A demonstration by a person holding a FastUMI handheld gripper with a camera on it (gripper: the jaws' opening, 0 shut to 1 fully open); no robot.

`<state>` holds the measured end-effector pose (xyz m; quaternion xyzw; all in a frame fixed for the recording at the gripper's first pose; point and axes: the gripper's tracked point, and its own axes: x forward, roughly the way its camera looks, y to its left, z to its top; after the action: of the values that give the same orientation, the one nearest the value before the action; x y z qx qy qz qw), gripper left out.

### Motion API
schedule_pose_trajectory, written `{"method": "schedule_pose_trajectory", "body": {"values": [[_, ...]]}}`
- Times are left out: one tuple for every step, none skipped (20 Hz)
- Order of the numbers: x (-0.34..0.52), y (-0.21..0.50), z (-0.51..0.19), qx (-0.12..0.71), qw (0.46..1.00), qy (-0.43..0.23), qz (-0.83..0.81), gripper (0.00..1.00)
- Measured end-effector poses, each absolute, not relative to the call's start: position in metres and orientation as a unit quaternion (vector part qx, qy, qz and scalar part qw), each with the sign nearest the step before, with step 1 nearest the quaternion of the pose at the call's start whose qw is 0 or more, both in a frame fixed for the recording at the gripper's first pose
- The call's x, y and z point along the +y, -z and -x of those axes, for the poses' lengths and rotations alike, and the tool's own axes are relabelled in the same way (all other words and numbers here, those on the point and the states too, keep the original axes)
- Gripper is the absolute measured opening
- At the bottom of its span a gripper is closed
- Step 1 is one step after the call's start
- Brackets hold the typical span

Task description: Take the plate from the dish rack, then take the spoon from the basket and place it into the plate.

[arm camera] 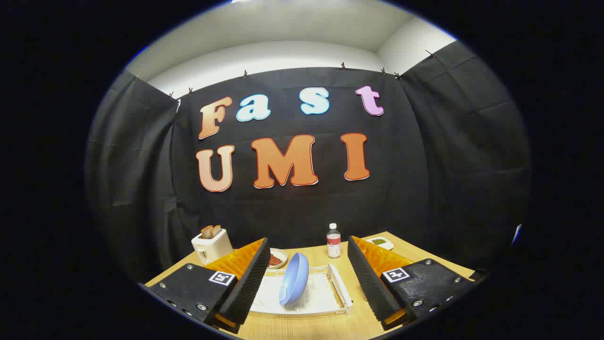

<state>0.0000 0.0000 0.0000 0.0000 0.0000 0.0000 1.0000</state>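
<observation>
Fingers (pixel 306 278) spread wide, holding nothing; between and just beyond them the blue plate (pixel 294 284) stands on edge in the white rack (pixel 339 288) on the counter (pixel 311 326).

Gripper (pixel 304 278) hovering wide open over the dish rack (pixel 325 295), blue plate (pixel 294 278) standing between its fingers.

The plate is standing on edge in the white rack, touching neither finger, on the wooden table (pixel 330 326). Beyond the fingers, a white toaster (pixel 211 245) holding toast is sitting near the table's far left corner, a small dish of something red (pixel 277 259) is lying beside it, a clear bottle (pixel 333 241) is standing at the far edge, and a white dish of greens (pixel 381 242) is sitting toward the far right corner.
</observation>
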Motion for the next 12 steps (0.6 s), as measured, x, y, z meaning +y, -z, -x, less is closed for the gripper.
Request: {"method": "schedule_pose_trajectory", "body": {"values": [[0.000,0.001,0.001,0.002,1.000,0.001,0.006,0.98],[-0.004,0.001,0.002,0.002,1.000,0.007,0.014,0.98],[-0.008,0.000,0.002,0.003,1.000,0.011,0.019,0.98],[-0.009,-0.001,0.003,0.004,1.000,0.013,0.020,0.98],[-0.011,0.000,0.004,0.008,1.000,0.015,0.021,0.98],[-0.013,0.000,0.005,0.011,1.000,0.017,0.021,0.98],[-0.017,0.000,0.005,0.013,0.999,0.021,0.022,0.98],[-0.020,-0.002,0.007,0.012,0.999,0.023,0.021,0.98],[-0.020,-0.004,0.009,0.010,0.999,0.023,0.022,0.98],[-0.022,-0.005,0.009,0.010,0.999,0.025,0.024,0.98],[-0.026,-0.004,0.009,0.013,0.999,0.028,0.026,0.98],[-0.028,-0.003,0.010,0.016,0.999,0.030,0.026,0.98]]}}
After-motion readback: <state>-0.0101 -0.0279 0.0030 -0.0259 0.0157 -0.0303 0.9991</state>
